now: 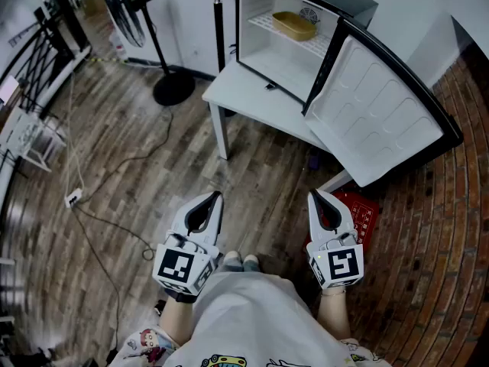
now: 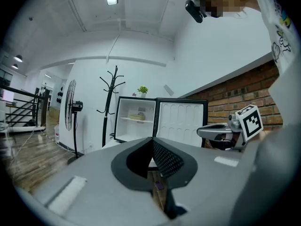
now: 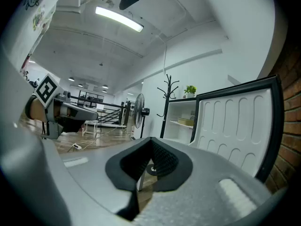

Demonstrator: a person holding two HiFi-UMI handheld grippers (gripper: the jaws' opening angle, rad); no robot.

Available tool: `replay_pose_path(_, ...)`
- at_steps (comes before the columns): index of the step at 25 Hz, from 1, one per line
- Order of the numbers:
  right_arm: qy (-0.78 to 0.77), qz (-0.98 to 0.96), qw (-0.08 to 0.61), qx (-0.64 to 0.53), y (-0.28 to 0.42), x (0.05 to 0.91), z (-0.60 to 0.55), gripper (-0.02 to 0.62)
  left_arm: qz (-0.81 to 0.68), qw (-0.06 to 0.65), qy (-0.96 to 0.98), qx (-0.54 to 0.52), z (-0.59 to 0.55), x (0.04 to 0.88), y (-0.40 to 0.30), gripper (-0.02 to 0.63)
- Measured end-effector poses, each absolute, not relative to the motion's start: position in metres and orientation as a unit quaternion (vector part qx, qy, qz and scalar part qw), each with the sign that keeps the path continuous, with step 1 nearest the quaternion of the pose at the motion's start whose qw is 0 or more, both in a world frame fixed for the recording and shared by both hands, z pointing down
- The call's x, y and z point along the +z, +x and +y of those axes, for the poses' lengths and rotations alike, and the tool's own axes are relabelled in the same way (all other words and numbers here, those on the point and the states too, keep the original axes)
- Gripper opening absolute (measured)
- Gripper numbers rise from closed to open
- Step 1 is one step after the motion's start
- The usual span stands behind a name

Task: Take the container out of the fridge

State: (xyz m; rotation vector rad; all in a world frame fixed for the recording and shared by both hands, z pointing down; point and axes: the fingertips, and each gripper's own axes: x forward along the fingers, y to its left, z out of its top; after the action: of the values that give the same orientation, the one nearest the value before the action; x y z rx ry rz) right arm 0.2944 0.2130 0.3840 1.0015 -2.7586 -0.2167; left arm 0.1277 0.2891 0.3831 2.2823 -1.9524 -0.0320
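Note:
A small fridge [image 1: 263, 58] stands open on a white table [image 1: 244, 98], its door [image 1: 374, 109] swung wide to the right. On its wire shelf lies a tan oval container [image 1: 294, 25], also seen in the left gripper view as the container [image 2: 137, 117] and in the right gripper view as the container [image 3: 186, 121]. My left gripper [image 1: 216, 198] and right gripper [image 1: 314, 197] are held low near my body, well short of the fridge. Both are shut with nothing between their fingers.
A standing fan [image 1: 141, 29] and a coat rack [image 1: 218, 10] stand left of the table. A cable and power strip [image 1: 74, 198] lie on the wooden floor at left. A red object [image 1: 359, 212] lies on the brick floor by my right gripper.

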Motion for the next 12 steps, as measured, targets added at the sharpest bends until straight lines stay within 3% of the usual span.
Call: replay_pose_path(12,0.292,-0.948,0.098,-0.075,0.295,0.391,0.228,-0.006,-0.689,0.056,0.722,-0.013,0.31,0.387,0.128,0.011)
